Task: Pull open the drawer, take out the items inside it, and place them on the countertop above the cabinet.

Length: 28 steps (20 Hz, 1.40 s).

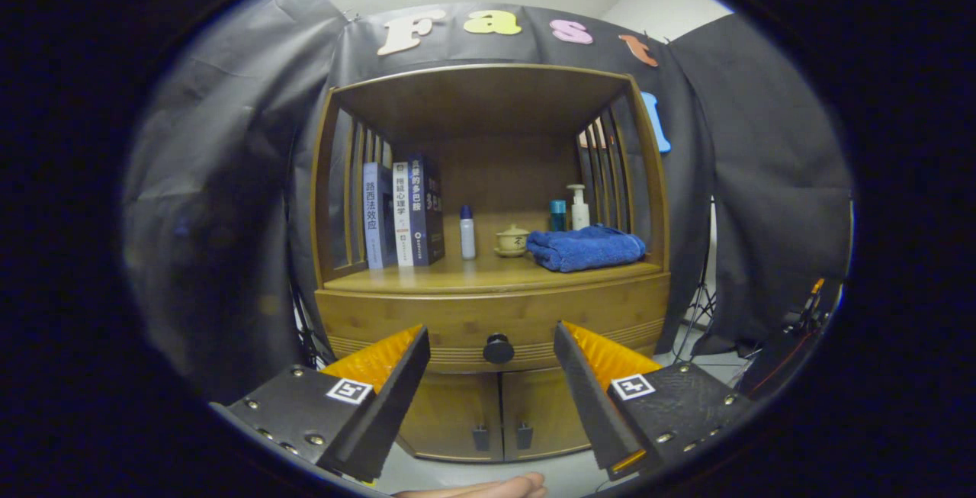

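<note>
A bamboo cabinet stands ahead, its drawer (427, 322) closed, with a round dark knob (498, 348) at the front middle. My gripper (492, 345) is open, its fingertips spread to either side of the knob and short of it, touching nothing. The countertop (473, 275) above the drawer holds a folded blue towel (585, 247) on the right, a small ceramic pot (512, 241) and a white bottle (467, 232) in the middle. The drawer's contents are hidden.
Several upright books (402, 213) stand on the countertop's left; a teal bottle (558, 215) and a pump bottle (579, 207) sit behind the towel. Two lower doors (499, 414) lie under the drawer. A hand (488, 487) shows below the fingers. A tripod (698, 307) stands right of the cabinet.
</note>
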Each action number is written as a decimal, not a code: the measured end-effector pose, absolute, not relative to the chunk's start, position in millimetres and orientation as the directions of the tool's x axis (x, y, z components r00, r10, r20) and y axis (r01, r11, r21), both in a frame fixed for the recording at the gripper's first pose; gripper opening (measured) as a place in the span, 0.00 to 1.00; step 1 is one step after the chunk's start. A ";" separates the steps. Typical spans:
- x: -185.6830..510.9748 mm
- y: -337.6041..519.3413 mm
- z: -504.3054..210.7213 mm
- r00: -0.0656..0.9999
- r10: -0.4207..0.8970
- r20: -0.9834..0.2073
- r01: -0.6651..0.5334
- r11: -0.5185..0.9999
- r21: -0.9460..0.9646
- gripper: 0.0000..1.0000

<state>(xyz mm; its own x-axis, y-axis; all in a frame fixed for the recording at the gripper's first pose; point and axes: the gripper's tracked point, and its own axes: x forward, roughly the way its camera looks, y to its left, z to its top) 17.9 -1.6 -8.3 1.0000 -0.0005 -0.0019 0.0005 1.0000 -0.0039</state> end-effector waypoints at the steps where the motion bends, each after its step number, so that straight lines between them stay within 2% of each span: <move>1: 23.8 -3.8 -10.1 1.000 -0.004 -0.003 0.004 1.000 -0.010 0.98; 6: 74.3 -15.3 -23.4 0.999 -0.036 0.023 0.036 0.999 0.011 0.98; 12: 125.8 -15.6 -87.3 0.993 -0.027 -0.115 0.022 0.999 -0.045 0.98; 15: 149.0 -23.3 -91.4 0.992 -0.088 -0.094 0.082 0.995 -0.060 0.98; 17: 159.0 -24.5 -90.7 0.993 -0.095 -0.070 0.095 0.995 0.006 0.87; 18: 161.2 -18.5 -100.0 0.992 -0.064 -0.105 0.068 0.997 0.030 0.82; 19: 158.7 -14.4 -98.6 0.996 -0.061 -0.069 0.064 0.997 0.044 0.77; 21: 167.9 -9.5 -99.0 0.997 -0.015 -0.077 0.019 0.998 0.058 0.67; 23: 167.7 -6.1 -103.0 0.994 -0.020 -0.104 0.021 1.000 0.012 0.50; 26: 165.9 -6.3 -115.7 0.983 -0.037 -0.180 0.025 0.997 -0.073 0.50; 28: 169.3 -4.8 -100.8 0.996 -0.025 -0.089 0.022 0.999 -0.032 0.50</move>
<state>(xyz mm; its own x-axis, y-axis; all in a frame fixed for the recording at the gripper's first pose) 169.3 -4.8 -100.8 0.9957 -0.0246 -0.0891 0.0218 0.9992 -0.0324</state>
